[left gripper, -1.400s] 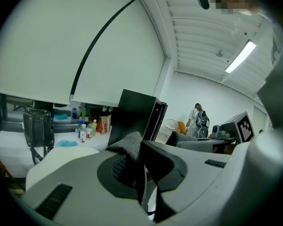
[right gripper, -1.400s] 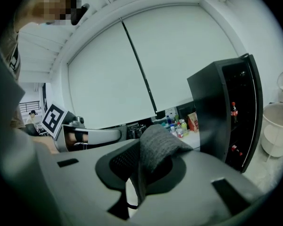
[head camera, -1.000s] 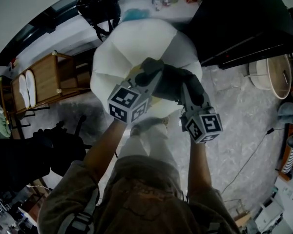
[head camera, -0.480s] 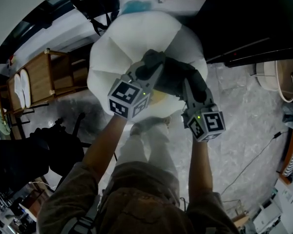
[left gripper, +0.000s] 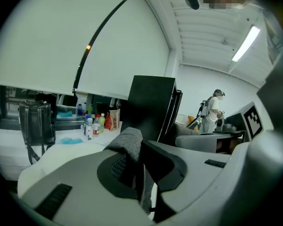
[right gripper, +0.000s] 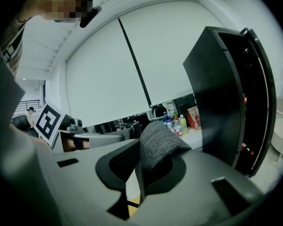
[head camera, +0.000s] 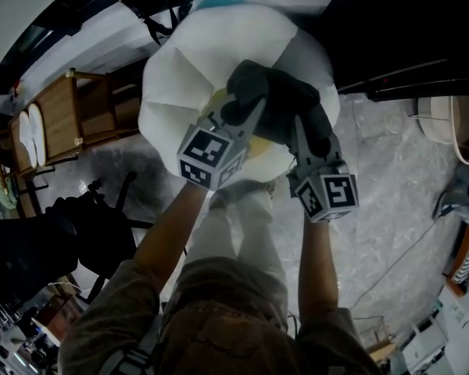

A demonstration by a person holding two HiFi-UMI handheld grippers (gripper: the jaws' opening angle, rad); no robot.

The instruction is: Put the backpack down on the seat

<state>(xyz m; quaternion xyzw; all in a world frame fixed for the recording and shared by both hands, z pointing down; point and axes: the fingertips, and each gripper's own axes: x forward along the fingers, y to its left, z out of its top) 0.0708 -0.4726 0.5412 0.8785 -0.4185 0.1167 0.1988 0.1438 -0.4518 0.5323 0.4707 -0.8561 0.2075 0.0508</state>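
Note:
The dark grey backpack (head camera: 277, 104) hangs just over the white rounded seat (head camera: 195, 61) in the head view; whether it touches the seat I cannot tell. My left gripper (head camera: 242, 114) is shut on a fold of the backpack's left side, and my right gripper (head camera: 301, 130) is shut on its right side. In the left gripper view, grey backpack fabric (left gripper: 127, 142) is pinched between the jaws of the left gripper (left gripper: 139, 173). The right gripper view shows a thick grey fold (right gripper: 158, 142) clamped in the right gripper (right gripper: 139, 173). Most of the backpack's lower part is hidden by the grippers.
A wooden shelf unit (head camera: 66, 123) stands left of the seat, with a black office chair (head camera: 62, 241) nearer me. A tall black cabinet (head camera: 406, 30) is at the right. Behind the seat a counter holds a black bag (left gripper: 36, 124) and bottles (left gripper: 92, 121). A person (left gripper: 211, 111) stands far off.
Both grippers and the backpack have moved a little farther out over the white seat. The grips have not changed.

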